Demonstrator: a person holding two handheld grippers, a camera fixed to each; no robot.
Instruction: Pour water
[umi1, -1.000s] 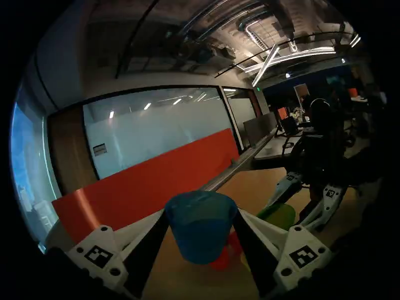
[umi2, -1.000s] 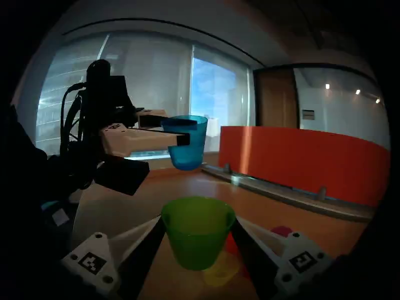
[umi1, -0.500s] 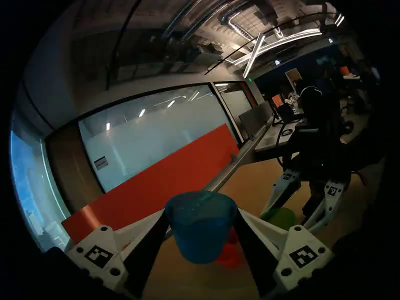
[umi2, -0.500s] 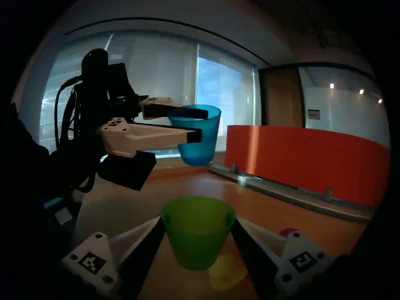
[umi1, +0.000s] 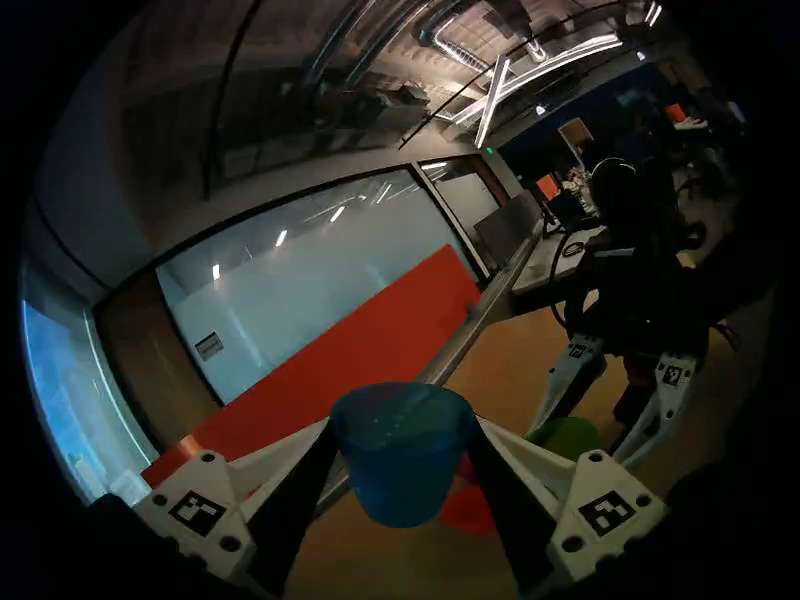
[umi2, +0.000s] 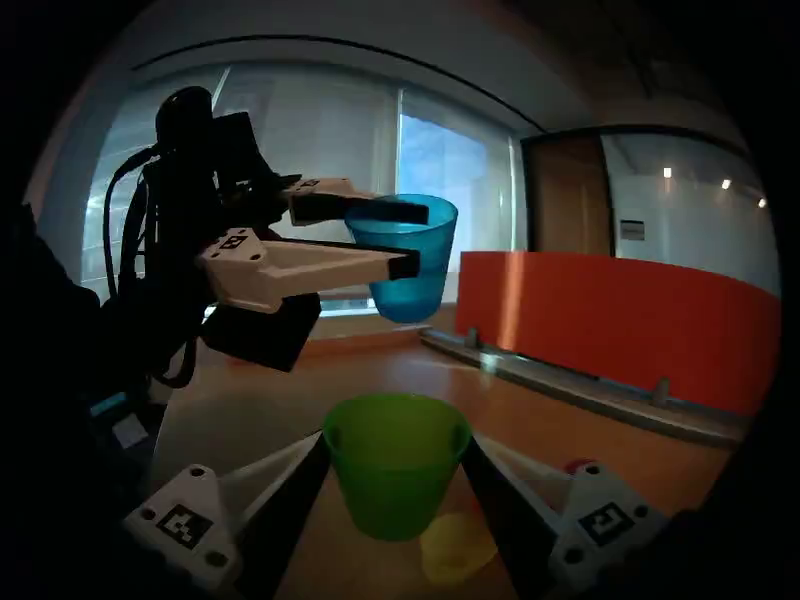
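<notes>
Far left in the right gripper view, the left gripper (umi2: 420, 238) comes in from the side, its 2 fingers clamped on the wall of the blue cup (umi2: 412, 258). The cup sits upright in the air, well above the desk (umi2: 600, 420). From the left gripper view the same grip shows head-on: left gripper (umi1: 402, 428), blue cup (umi1: 402, 470) pinched between both fingers, mouth up. Whether there is water inside, I cannot tell.

Moving to the middle, the right gripper (umi2: 396, 440) has its fingers closed on the green cup (umi2: 396, 470), which is also upright and empty as far as I can see. It hangs lower than the blue one. The left gripper view picks them up off to the right: right gripper (umi1: 585, 445), green cup (umi1: 565, 435).

My read is that this is the line-up before the pour, with nothing tipped yet. The next move calls for the blue rim to come over the green mouth, then a slow roll of the left wrist while the right hand holds its cup level and steady.

The count: 2 grippers and 2 held cups — 1 blue, 1 green. Down on the desk lie small coloured pieces: 1 yellow piece (umi2: 455, 548), 1 pink piece (umi2: 575, 466) further right, and 1 red piece (umi1: 465, 505) in the left gripper view. What they are is unclear.
</notes>
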